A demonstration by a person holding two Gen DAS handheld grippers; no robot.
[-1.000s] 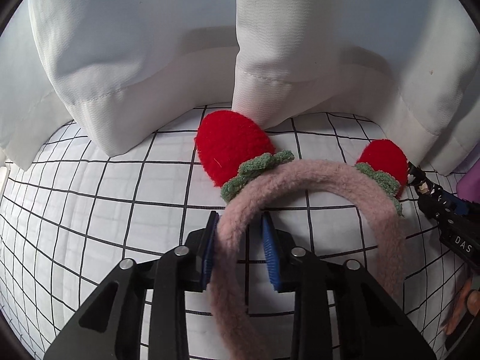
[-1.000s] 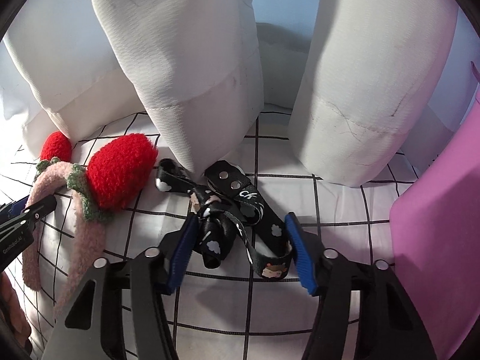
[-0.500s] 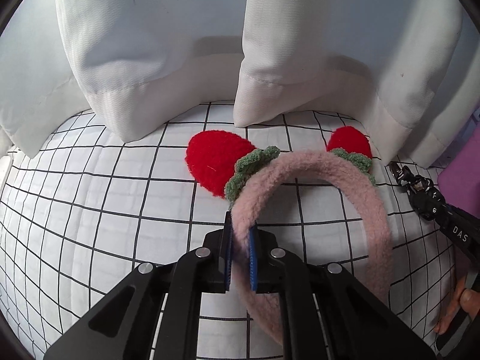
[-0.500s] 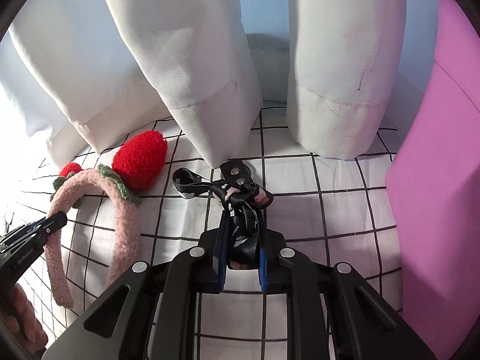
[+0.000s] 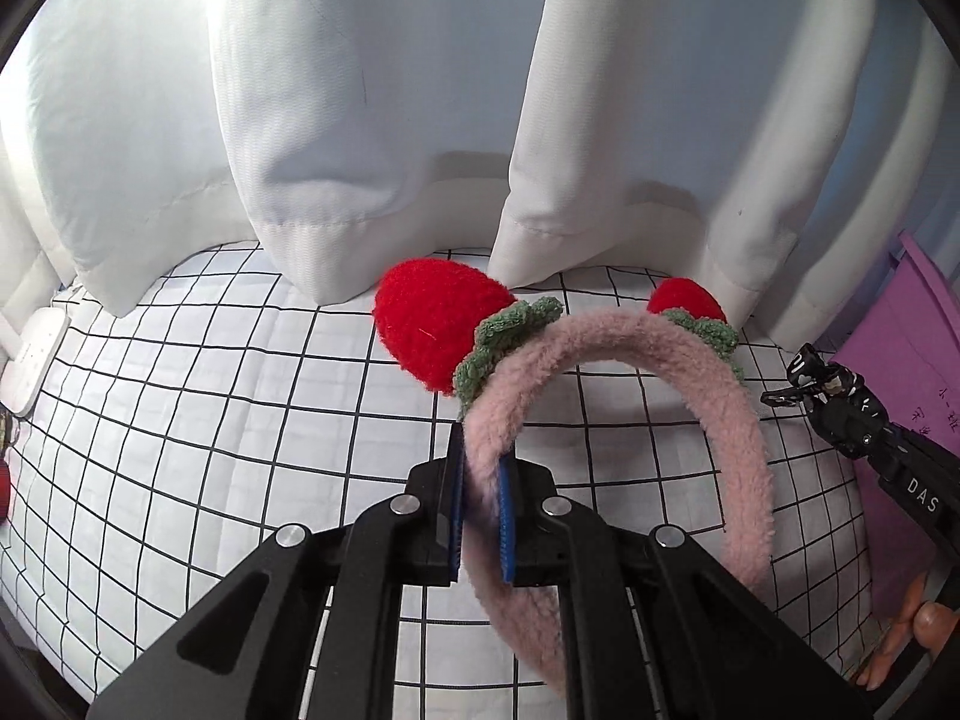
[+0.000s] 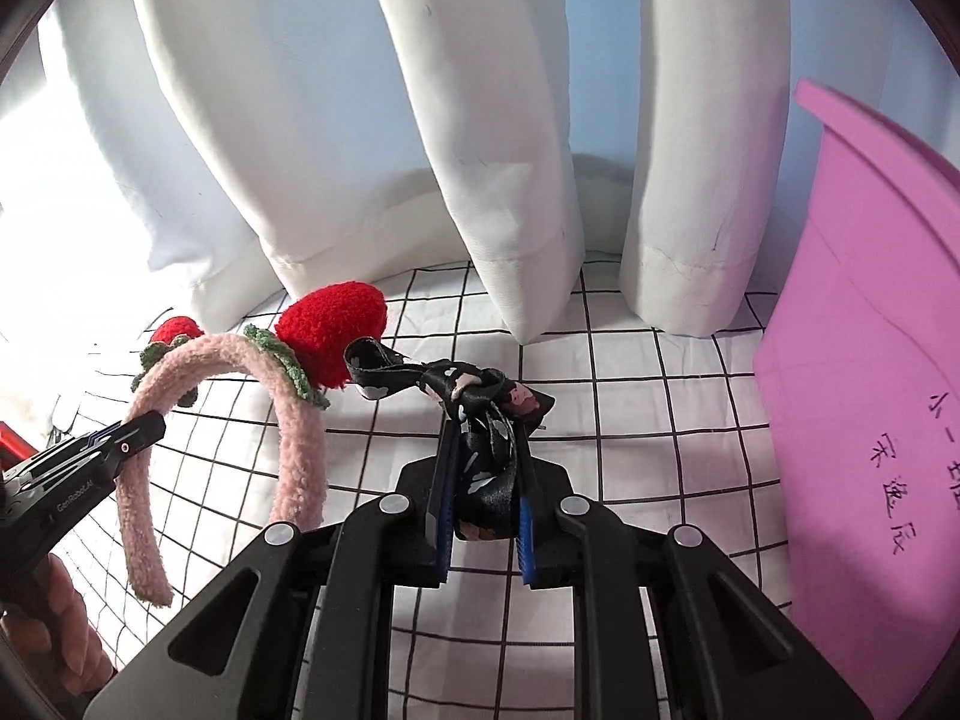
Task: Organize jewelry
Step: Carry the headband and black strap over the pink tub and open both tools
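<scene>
My right gripper (image 6: 483,516) clamps a black bow (image 6: 480,420) above the checked surface (image 6: 630,420); my left gripper (image 6: 129,435) grips the pink headband (image 6: 300,456); purple box (image 6: 870,390) right.

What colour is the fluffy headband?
Pink headband with red strawberries; clearest in the left wrist view.

Pink headband (image 5: 708,420), black patterned ribbon (image 6: 480,420), checked cloth (image 5: 240,420).

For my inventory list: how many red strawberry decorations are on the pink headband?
2. The large strawberry sits on the pink headband near the left gripper; the smaller strawberry sits further right along the band.
</scene>
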